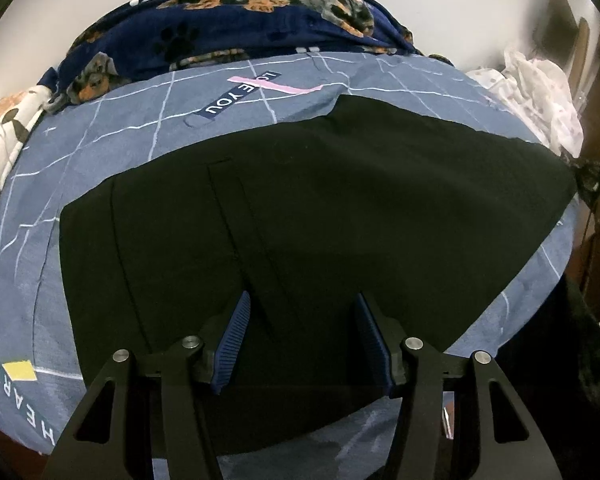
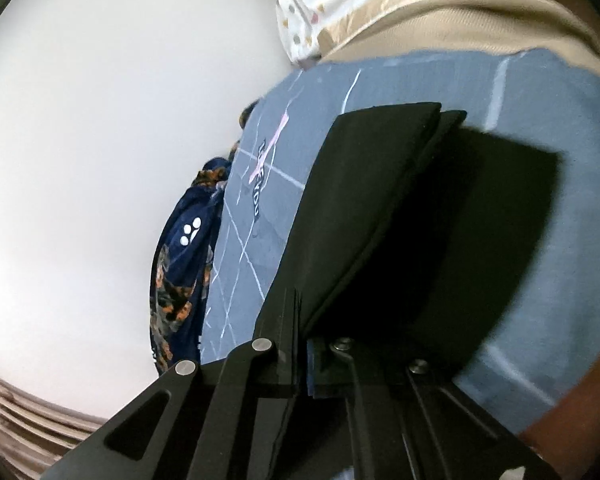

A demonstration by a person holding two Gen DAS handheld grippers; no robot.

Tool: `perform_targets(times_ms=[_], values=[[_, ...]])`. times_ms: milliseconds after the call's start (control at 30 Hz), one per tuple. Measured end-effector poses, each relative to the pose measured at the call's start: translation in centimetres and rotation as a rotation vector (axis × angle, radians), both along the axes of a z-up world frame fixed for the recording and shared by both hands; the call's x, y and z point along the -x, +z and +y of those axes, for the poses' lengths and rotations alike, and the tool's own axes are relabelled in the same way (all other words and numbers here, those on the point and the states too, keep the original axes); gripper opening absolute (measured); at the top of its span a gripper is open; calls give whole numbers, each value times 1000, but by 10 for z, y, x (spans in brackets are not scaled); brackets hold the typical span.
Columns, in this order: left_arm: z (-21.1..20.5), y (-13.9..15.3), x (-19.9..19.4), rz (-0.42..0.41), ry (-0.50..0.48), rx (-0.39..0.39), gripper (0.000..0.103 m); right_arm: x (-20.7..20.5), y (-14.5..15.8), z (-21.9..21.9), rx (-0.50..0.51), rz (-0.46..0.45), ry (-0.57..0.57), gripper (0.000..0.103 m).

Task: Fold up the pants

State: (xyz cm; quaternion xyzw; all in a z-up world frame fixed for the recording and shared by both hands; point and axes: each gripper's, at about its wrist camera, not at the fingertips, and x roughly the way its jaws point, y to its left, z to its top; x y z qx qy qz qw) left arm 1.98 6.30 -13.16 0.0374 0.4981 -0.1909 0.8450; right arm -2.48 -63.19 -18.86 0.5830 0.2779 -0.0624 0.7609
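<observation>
Black pants (image 1: 320, 208) lie flat on a blue grid-patterned bedsheet (image 1: 112, 120), filling the middle of the left wrist view. My left gripper (image 1: 302, 308) hovers just above the near part of the pants, jaws wide open and empty, blue ribbed pads (image 1: 236, 340) showing. In the right wrist view, my right gripper (image 2: 302, 320) is shut on an edge of the pants (image 2: 364, 204) and holds a folded layer lifted above the sheet (image 2: 540, 92). The cloth casts a dark shadow (image 2: 500, 216) underneath.
A navy dog-print blanket (image 1: 236, 20) is bunched at the far side of the bed. White spotted cloth (image 1: 540, 92) lies at the right, and a spotted white fabric (image 1: 4, 132) at the left. A white wall (image 2: 100, 120) stands behind. Beige bedding (image 2: 460, 28) borders the sheet.
</observation>
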Motion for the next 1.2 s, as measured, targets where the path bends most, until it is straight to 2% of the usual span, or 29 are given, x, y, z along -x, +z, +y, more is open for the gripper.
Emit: perform_targets(times_ms=[167,233,533,633,733,833,933,1033,1200], values=[[3,-1,-1,5,3,20,56,29,-24,-11,-31,55,-18,4],[4,-1,-1,5,3,25,56,34,-33,-13,-66,35,-36,2],[3,-2,0,-1,-6,15,60,39,-33,-23,-35,23,-43,4],[1,-2,0,-5,-12,6,62,53,-35,-37,-74,-1,-103,7],[0,-2,1,-10,-12,3,62,64,-28,-44,-51,-3,-114,9],[0,-2,2,-16,-11,3,62,60,-15,-35,61,64,-87,12],[0,0,2,-21,-6,-5,62,64,-9,-37,115,93,-128,16],[1,8,2,-44,21,-25,62,74,-8,-43,103,98,-179,25],[-1,32,1,-135,81,-76,64,77,-6,-47,107,112,-186,39]])
